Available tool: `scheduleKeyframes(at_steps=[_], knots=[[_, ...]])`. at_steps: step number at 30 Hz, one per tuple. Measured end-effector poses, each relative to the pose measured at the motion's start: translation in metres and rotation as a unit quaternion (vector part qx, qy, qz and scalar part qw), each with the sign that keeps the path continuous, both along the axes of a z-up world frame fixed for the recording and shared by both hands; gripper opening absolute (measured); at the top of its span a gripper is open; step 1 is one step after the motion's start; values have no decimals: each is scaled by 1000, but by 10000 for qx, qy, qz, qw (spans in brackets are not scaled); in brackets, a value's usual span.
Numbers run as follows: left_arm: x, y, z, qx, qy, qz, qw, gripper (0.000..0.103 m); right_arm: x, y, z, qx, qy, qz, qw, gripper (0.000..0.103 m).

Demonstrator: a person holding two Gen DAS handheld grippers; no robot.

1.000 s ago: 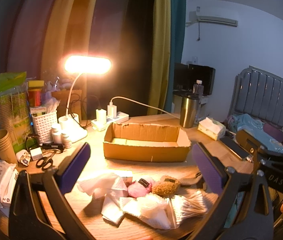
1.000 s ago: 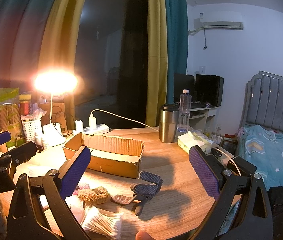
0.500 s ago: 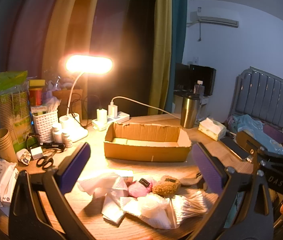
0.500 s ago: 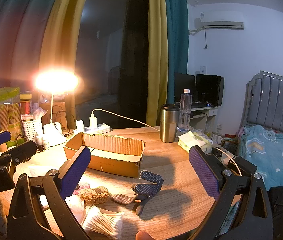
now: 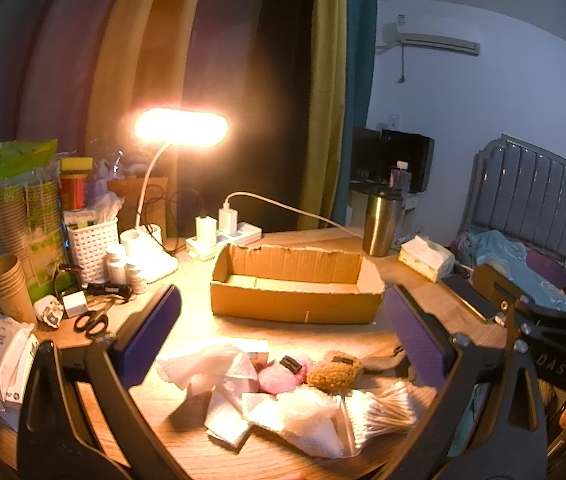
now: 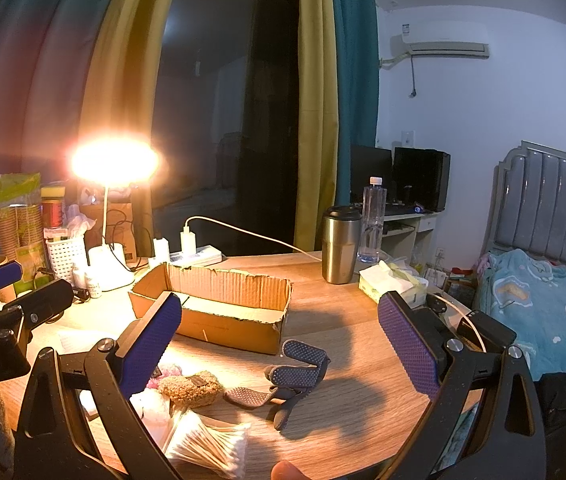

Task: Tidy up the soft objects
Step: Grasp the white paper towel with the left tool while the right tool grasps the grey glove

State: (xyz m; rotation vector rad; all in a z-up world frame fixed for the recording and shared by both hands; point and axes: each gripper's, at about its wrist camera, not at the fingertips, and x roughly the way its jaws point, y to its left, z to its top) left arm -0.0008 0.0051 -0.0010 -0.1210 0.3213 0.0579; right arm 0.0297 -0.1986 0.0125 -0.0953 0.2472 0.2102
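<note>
Both grippers hover with jaws spread wide, holding nothing: the left gripper over the pile, the right gripper beside it. The cardboard box sits empty behind. I count one pink pouch, one brown pouch, one grey glove, one bag of cotton swabs. Tissues overlap the pouches, so a careless pinch might drag them along
</note>
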Motion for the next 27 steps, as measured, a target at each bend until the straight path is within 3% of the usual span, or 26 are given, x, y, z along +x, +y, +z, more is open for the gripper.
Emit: scheduleKeyframes(at_steps=[9,20,27], knots=[[10,8,-16,8,295,136,9995,102,5,3,-16,-9,156,27,9999,100],[36,26,-64,-10,1062,340,9938,102,34,0,-48,-37,816,71,9966,100],[57,40,-97,-125,1614,436,9858,102,62,-6,-74,-10,1324,86,9912,100]])
